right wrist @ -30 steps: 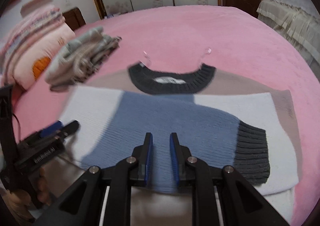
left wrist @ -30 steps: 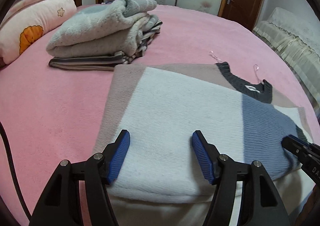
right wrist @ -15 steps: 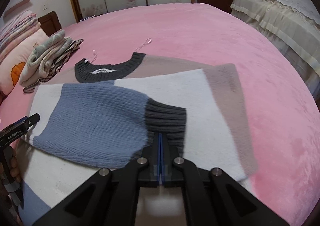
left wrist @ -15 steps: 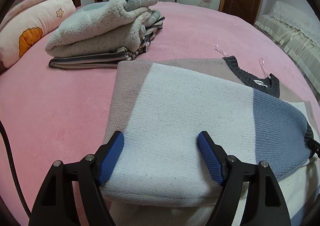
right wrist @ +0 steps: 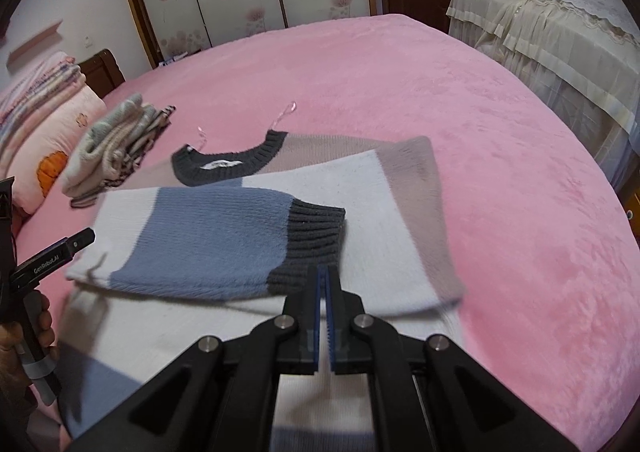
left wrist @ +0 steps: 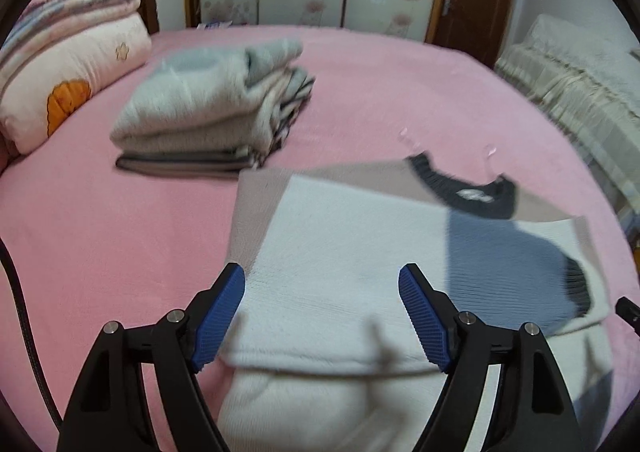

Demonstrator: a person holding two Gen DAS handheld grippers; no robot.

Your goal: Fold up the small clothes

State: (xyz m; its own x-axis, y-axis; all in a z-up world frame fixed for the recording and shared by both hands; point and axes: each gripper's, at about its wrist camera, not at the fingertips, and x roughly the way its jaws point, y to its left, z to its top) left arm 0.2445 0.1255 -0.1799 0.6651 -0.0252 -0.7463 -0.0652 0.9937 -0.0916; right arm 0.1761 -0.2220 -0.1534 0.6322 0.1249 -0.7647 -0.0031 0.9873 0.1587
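Observation:
A knitted sweater (left wrist: 340,244) (right wrist: 400,192) in white, beige and blue lies folded on the pink bed (left wrist: 100,232) (right wrist: 480,112), its dark collar (right wrist: 224,164) at the far side. Its blue sleeve (right wrist: 208,236) (left wrist: 504,256) is laid across the body. My left gripper (left wrist: 320,272) hovers open over the white near part with nothing between its pads; it also shows as the left gripper (right wrist: 52,264) in a hand. My right gripper (right wrist: 322,272) is shut, its tips at the near edge of the sleeve's dark cuff (right wrist: 316,236); I see no cloth between the pads.
A stack of folded clothes (left wrist: 208,108) (right wrist: 116,140) sits at the far left of the bed beside pillows (left wrist: 68,88). A second bed with a cream cover (right wrist: 552,24) stands to the right. A black cable (left wrist: 20,312) hangs at the left edge.
My right gripper has shut and slid right along the blue sleeve to its cuff. My left gripper has opened a little wider and lifted off the sweater.

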